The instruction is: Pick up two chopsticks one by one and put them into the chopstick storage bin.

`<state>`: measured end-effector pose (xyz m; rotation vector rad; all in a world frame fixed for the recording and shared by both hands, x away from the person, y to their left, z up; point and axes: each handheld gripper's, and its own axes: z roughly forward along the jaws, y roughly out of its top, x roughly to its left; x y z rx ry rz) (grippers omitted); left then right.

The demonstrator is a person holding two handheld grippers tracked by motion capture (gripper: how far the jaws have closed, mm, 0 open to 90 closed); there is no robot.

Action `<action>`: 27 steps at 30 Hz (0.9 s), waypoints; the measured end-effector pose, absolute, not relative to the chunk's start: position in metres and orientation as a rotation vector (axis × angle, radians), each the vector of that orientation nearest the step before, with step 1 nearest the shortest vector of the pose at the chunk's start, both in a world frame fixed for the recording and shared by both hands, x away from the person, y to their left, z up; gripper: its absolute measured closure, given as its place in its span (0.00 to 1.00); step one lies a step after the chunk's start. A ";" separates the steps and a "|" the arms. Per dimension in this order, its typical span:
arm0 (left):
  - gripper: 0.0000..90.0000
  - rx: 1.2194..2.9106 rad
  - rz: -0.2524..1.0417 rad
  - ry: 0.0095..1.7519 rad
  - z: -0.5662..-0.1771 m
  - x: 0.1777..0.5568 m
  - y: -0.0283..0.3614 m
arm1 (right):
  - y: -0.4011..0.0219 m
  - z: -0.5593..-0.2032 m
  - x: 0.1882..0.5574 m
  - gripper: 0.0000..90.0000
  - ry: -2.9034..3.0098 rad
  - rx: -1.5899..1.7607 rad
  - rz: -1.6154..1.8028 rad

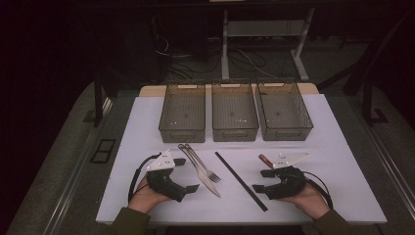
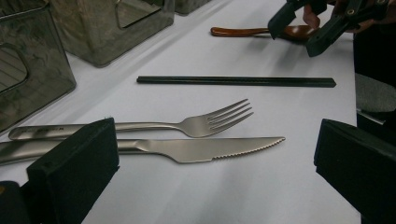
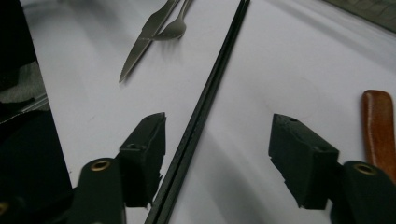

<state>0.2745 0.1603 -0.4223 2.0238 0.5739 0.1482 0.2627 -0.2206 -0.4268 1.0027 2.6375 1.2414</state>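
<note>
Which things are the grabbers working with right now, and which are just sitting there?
In the job:
- right gripper, jaws open
- black chopsticks, lying between its jaws
- left gripper, jaws open
- knife and fork, in front of it

Just lying about:
- brown-handled utensil
- three bins

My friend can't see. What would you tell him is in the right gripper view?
Two open black jaws of the right gripper frame black chopsticks on a white table. A knife and fork lie beyond; a brown handle is right.
</note>
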 end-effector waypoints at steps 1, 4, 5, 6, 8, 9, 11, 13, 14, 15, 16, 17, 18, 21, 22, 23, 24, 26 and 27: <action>0.00 2.019 0.151 0.577 -0.423 0.275 0.160 | -0.220 -0.428 0.262 0.43 2.645 0.999 1.238; 0.00 2.017 0.150 0.576 -0.423 0.275 0.161 | -0.218 -0.430 0.262 0.50 2.671 0.979 1.222; 0.00 2.020 0.151 0.575 -0.423 0.275 0.161 | -0.217 -0.431 0.261 0.52 2.677 0.974 1.211; 0.00 2.020 0.151 0.574 -0.423 0.275 0.161 | -0.217 -0.431 0.261 0.52 2.677 0.974 1.211; 0.00 2.023 0.150 0.573 -0.423 0.275 0.161 | -0.215 -0.432 0.261 0.56 2.690 0.965 1.201; 0.00 2.025 0.151 0.573 -0.423 0.275 0.161 | -0.215 -0.432 0.260 0.58 2.692 0.962 1.194; 0.00 2.026 0.148 0.574 -0.423 0.275 0.161 | -0.214 -0.434 0.259 0.64 2.704 0.953 1.195; 0.00 2.025 0.147 0.576 -0.424 0.275 0.161 | -0.214 -0.434 0.259 0.66 2.714 0.945 1.187; 0.00 2.025 0.147 0.575 -0.424 0.275 0.161 | -0.213 -0.435 0.258 0.68 2.724 0.941 1.180; 0.00 2.024 0.147 0.575 -0.424 0.275 0.161 | -0.212 -0.436 0.257 0.72 2.741 0.931 1.168; 0.00 2.024 0.147 0.575 -0.424 0.275 0.161 | -0.211 -0.437 0.256 0.73 2.748 0.926 1.160; 0.00 2.023 0.146 0.575 -0.424 0.275 0.161 | -0.211 -0.437 0.256 0.75 2.755 0.919 1.152; 0.00 2.025 0.145 0.575 -0.424 0.275 0.161 | -0.210 -0.438 0.255 0.76 2.759 0.917 1.142; 0.00 2.025 0.145 0.576 -0.424 0.275 0.161 | -0.209 -0.438 0.254 0.79 2.774 0.908 1.131; 0.00 2.025 0.145 0.576 -0.424 0.275 0.161 | -0.209 -0.438 0.254 0.79 2.774 0.908 1.131; 0.00 2.025 0.145 0.576 -0.424 0.275 0.161 | -0.209 -0.438 0.254 0.80 2.776 0.905 1.126; 0.00 2.024 0.145 0.577 -0.424 0.275 0.161 | -0.209 -0.438 0.253 0.81 2.781 0.901 1.116; 0.00 2.023 0.145 0.579 -0.424 0.275 0.161 | -0.208 -0.439 0.253 0.82 2.783 0.900 1.111; 0.00 2.024 0.145 0.578 -0.424 0.275 0.161 | -0.208 -0.439 0.252 0.83 2.782 0.896 1.111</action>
